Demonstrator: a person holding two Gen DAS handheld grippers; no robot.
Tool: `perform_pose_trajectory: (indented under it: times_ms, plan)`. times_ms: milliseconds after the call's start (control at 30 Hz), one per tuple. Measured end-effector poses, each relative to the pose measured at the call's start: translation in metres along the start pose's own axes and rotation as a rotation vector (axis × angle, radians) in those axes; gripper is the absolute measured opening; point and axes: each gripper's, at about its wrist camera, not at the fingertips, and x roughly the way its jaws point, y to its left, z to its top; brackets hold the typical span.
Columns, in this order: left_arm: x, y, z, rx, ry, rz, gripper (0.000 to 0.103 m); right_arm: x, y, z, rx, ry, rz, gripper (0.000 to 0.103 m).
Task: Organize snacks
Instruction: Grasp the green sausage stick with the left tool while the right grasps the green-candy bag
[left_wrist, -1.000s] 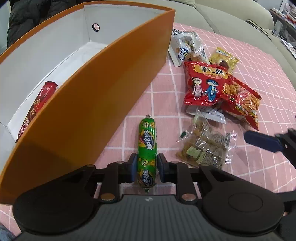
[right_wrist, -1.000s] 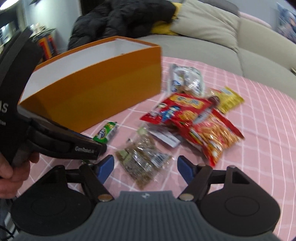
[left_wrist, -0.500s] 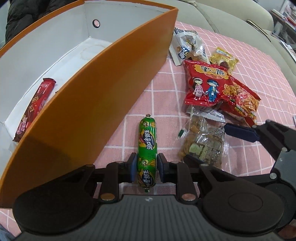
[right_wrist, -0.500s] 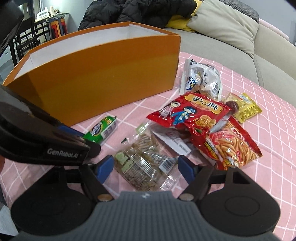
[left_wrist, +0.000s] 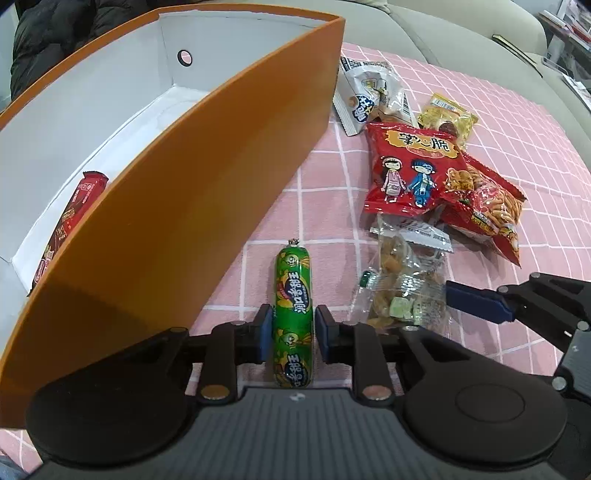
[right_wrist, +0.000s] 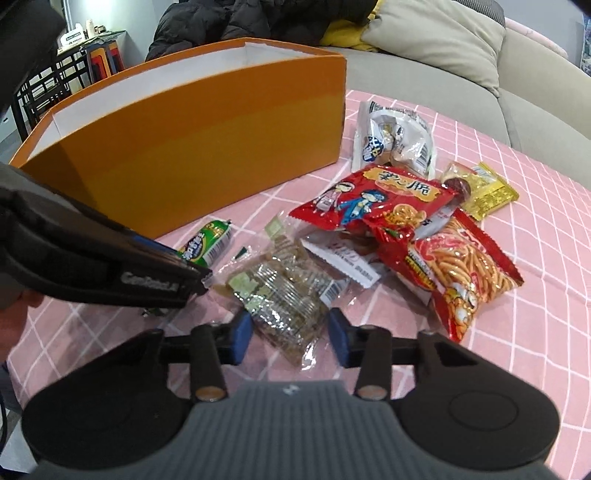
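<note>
You've got open pink tablecloth (left_wrist: 325, 206) between the orange box (left_wrist: 184, 206) and the snack pile (left_wrist: 424, 177), wide enough to slip through. The box's tall near wall blocks its left side. Inside the box, only a red packet (left_wrist: 70, 218) takes floor.

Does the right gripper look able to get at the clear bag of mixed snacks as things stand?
Probably yes. The right gripper has just been closing, its pads either side of the clear snack bag, nothing over it. The left gripper, shut on the green sausage, sits close beside.
</note>
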Motion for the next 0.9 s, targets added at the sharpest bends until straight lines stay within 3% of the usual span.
perform_pose_trajectory:
  times_ms: [400,700,900]
  plan:
    - [-0.014,0.001,-0.009,-0.013,-0.018,-0.045,0.025,-0.027,-0.017,-0.005,0.143,0.002,-0.015,0.029]
    - [-0.043,-0.006,-0.012,-0.011,-0.057,-0.071,0.025,-0.049,-0.018,-0.011,0.169,-0.003,-0.04,0.023]
    - [-0.062,-0.009,-0.013,-0.02,-0.087,-0.099,0.024,-0.072,-0.019,-0.013,0.19,-0.058,-0.044,0.022]
